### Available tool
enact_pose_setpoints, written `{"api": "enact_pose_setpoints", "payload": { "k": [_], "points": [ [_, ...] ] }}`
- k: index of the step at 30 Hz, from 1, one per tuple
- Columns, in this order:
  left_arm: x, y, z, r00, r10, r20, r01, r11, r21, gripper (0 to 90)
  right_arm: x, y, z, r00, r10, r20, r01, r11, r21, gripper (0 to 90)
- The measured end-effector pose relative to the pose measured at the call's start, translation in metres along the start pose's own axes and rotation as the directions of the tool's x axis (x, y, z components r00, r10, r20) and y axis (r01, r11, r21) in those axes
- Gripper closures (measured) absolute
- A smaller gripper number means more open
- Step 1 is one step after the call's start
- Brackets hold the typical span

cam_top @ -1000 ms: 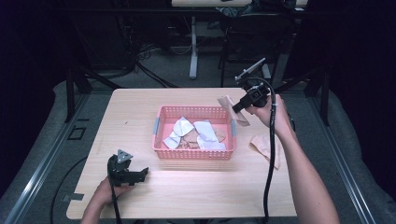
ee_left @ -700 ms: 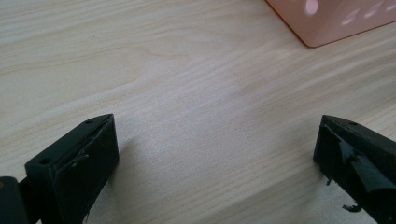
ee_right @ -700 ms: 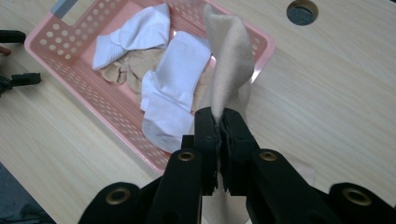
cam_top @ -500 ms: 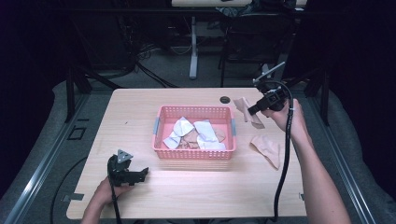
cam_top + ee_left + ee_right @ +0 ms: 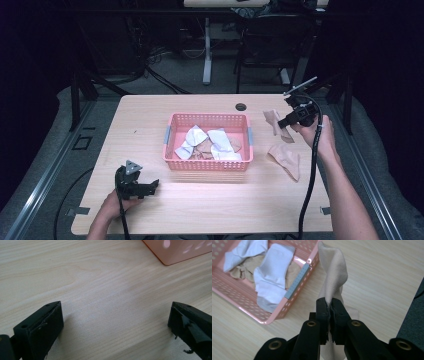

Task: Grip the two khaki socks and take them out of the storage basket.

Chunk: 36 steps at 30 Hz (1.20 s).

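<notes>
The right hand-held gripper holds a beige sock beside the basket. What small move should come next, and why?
Probably lower the beige sock onto the table next to the other beige sock, then open. The right hand-held gripper is shut on it, hanging clear to the right of the pink basket, and the matching sock already lies there, so the pair seems to be gathering outside.

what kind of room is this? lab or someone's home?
Most likely a lab or recording setup, not a home: a bare wooden table on a carpeted floor, dark surrounds, loose cables and stands behind it, and a person working with a hand-held gripper.
</notes>
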<state>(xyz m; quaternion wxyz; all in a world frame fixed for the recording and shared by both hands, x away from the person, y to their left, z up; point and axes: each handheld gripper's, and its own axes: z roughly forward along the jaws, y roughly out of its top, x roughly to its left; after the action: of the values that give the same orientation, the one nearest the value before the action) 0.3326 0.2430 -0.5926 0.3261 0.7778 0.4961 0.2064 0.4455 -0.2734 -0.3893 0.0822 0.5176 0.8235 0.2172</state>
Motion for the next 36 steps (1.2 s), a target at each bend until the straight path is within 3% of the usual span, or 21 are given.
{"api": "enact_pose_setpoints", "payload": {
  "k": [5,13,22,31,32,36],
  "points": [
    [0.0,0.0,0.0,1.0,0.0,0.0,0.0,1.0,0.0,0.1,-0.01,-0.011,0.018,0.9993,0.038,0.004,-0.038,0.999,0.016,85.7],
    [0.0,0.0,0.0,1.0,0.0,0.0,0.0,1.0,0.0,0.1,-0.019,-0.021,0.053,0.9977,0.061,0.031,-0.063,0.997,0.049,85.3],
    [0.0,0.0,0.0,1.0,0.001,0.0,-0.001,1.0,0.0,0.1,-0.025,-0.025,0.084,0.9947,0.103,-0.001,-0.103,0.992,0.069,84.5],
    [0.0,0.0,0.0,1.0,0.001,0.0,-0.001,1.0,0.0,0.2,-0.029,-0.032,0.119,0.9913,0.128,-0.031,-0.123,0.982,0.141,84.3],
    [0.0,0.0,0.0,1.0,0.0,0.0,0.0,1.0,0.0,0.1,-0.028,-0.034,0.125,0.9892,0.144,-0.025,-0.139,0.981,0.138,83.7],
    [0.0,0.0,0.0,1.0,0.0,0.0,0.0,1.0,0.0,0.1,-0.028,-0.035,0.132,0.9885,0.143,-0.048,-0.134,0.978,0.158,72.8]
  ]
}}
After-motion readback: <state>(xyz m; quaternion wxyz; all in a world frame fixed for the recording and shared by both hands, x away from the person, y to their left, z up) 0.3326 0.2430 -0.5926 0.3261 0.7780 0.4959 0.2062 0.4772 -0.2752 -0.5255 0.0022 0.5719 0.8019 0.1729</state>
